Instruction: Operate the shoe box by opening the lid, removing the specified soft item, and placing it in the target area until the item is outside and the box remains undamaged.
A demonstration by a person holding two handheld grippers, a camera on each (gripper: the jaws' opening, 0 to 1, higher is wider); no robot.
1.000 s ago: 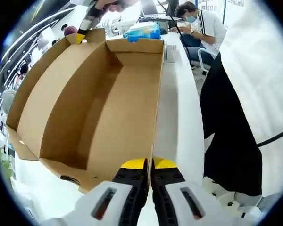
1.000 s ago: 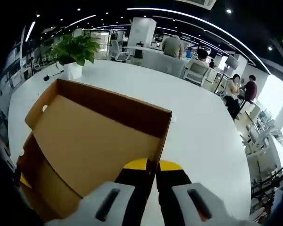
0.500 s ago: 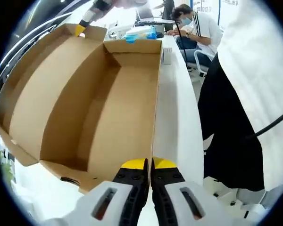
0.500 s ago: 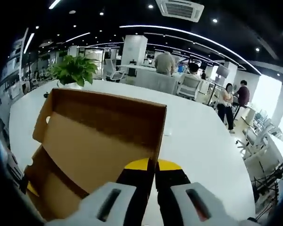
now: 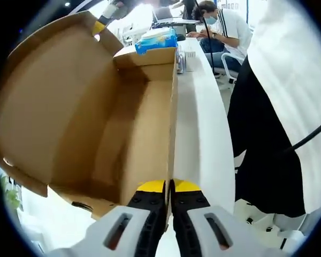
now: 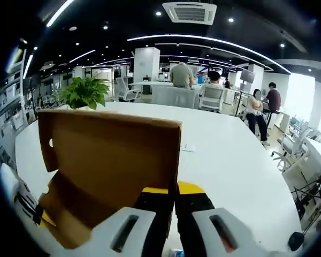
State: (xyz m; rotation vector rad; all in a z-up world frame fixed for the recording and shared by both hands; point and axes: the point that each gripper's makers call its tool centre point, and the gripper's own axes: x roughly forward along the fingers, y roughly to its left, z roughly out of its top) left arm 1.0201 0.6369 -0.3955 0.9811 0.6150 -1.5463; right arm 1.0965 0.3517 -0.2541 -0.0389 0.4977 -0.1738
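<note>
In the left gripper view, the left gripper [image 5: 169, 188] is seen with its yellow-tipped jaws pressed together on the near wall of the shoe box [image 5: 144, 134]. The brown box is open, and no soft item can be seen on the part of its floor that shows. The lid [image 5: 53, 101] is raised on the left. At the far top corner of the lid, the yellow tips of the right gripper [image 5: 100, 25] are seen.

In the right gripper view, the right gripper [image 6: 174, 190] is seen with its jaws pinching the edge of the lid [image 6: 112, 155], which is held up and blocks much of what lies past it.

Past the far end of the box, a blue pack [image 5: 156, 40] is seen, and a small clear thing stands just beside it. A person in dark trousers [image 5: 262, 134] stands close by the long white table [image 5: 200, 139]. Another person [image 5: 224, 24] is seated further off.

A green plant [image 6: 85, 92] in a white pot stands on the white table [image 6: 230, 155]. More people, chairs and desks are seen in the big office, under a dark ceiling with lights.
</note>
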